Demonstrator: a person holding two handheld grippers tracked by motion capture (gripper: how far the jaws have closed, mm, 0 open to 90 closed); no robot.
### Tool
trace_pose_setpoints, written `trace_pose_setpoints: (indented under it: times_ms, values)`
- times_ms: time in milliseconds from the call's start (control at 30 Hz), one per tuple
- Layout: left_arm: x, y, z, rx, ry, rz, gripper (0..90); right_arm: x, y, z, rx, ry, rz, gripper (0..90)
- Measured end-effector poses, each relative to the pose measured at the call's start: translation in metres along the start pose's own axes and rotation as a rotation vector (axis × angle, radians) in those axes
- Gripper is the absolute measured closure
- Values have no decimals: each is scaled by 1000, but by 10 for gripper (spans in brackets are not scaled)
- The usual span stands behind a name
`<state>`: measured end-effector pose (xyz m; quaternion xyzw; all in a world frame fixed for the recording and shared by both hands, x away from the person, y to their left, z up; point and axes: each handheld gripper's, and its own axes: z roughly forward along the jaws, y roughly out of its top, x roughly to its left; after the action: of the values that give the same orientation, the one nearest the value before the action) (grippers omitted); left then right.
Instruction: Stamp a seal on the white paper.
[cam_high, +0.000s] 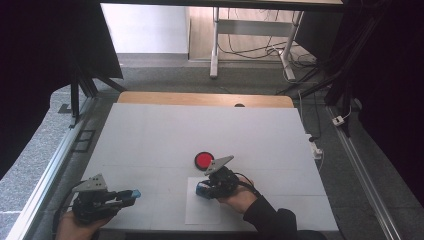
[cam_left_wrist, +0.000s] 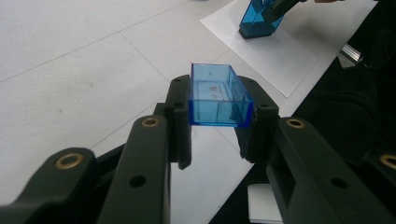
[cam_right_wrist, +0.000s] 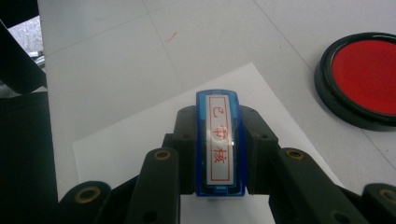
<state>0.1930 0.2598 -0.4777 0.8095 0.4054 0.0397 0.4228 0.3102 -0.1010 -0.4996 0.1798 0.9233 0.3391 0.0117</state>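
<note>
My left gripper (cam_left_wrist: 219, 119) is shut on a clear blue cap (cam_left_wrist: 217, 95), an open rectangular box with faint red marks inside; it hovers near the table's front left (cam_high: 131, 194). My right gripper (cam_right_wrist: 219, 149) is shut on a blue stamp (cam_right_wrist: 220, 140) whose white label carries red characters. In the high view the stamp (cam_high: 202, 190) stands on a white sheet of paper (cam_high: 202, 212) at the front centre, held by the right gripper (cam_high: 206, 189). The left gripper view shows that stamp (cam_left_wrist: 259, 21) far off on the paper (cam_left_wrist: 280, 56).
A round red ink pad (cam_high: 203, 160) in a black rim lies just behind the paper, also at the right in the right gripper view (cam_right_wrist: 366, 77). The white table top (cam_high: 200, 130) ends at a wooden strip behind. Metal rails run along both sides.
</note>
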Motion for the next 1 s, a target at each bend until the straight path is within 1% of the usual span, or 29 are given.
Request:
trace_pose_setpoints:
  times_ms: [67,133,300,500,600,800,1000]
  values:
    - [0,0,0,1,-1,1,682,0,0,0,1,0,-2,710]
    - [0,0,0,1,-1,2,682,2,0,0,4,-11,-16,709]
    - [0,0,0,1,1,2,682,7,2,1,16,-43,-72,709]
    - [0,0,0,0,0,2,682,8,3,0,29,-50,-80,708]
    - [0,0,0,-1,-1,1,682,9,3,0,27,-46,-82,707]
    - [0,0,0,-3,-1,1,682,7,3,0,24,-37,-68,706]
    - [0,0,0,-3,-1,0,682,7,4,0,26,-40,-69,706]
